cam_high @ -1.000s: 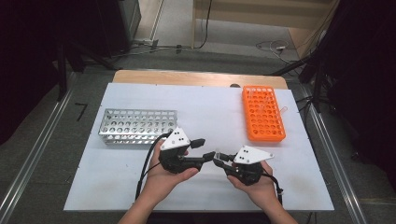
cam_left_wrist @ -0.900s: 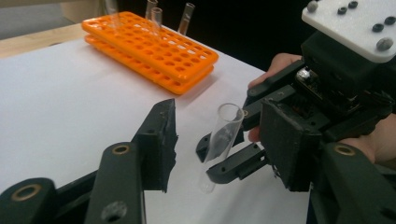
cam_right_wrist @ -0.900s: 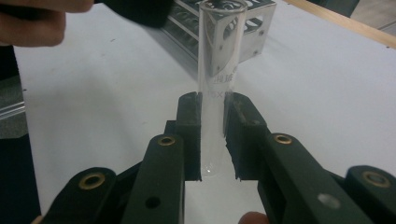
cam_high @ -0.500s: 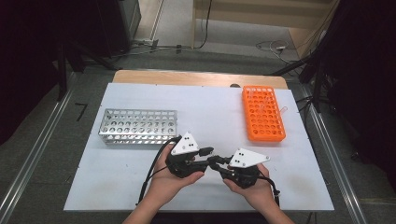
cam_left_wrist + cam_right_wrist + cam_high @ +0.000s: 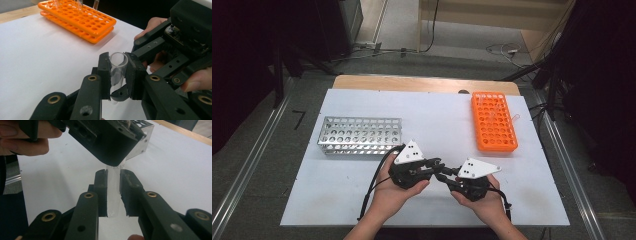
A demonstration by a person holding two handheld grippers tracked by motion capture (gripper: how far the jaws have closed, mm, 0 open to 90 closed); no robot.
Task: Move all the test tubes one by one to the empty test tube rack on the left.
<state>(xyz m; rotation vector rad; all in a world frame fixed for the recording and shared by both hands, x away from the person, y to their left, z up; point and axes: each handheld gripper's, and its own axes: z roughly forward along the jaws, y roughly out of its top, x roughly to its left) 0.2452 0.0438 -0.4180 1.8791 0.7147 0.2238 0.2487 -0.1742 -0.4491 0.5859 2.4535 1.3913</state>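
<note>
A clear glass test tube (image 5: pixel 117 65) is held between both grippers at the front middle of the white table. In the left gripper view, my left gripper (image 5: pixel 117 62) is shut on the tube near its open mouth. The right gripper view shows my right gripper (image 5: pixel 113 178) shut on the tube (image 5: pixel 113 195) lower down, with the tube's rounded bottom between its jaws. From above, the left gripper (image 5: pixel 435 165) and right gripper (image 5: pixel 447 175) meet tip to tip, each in a hand.
An orange tube rack (image 5: pixel 493 122) lies at the back right, with a few clear tubes at its far end. A perforated metal rack (image 5: pixel 359 135) stands at the left, just behind the left hand. The white table top (image 5: pixel 437 115) lies bare between them.
Both hands have drawn closer together and slightly toward the front edge, so the two grippers now meet on the tube.
</note>
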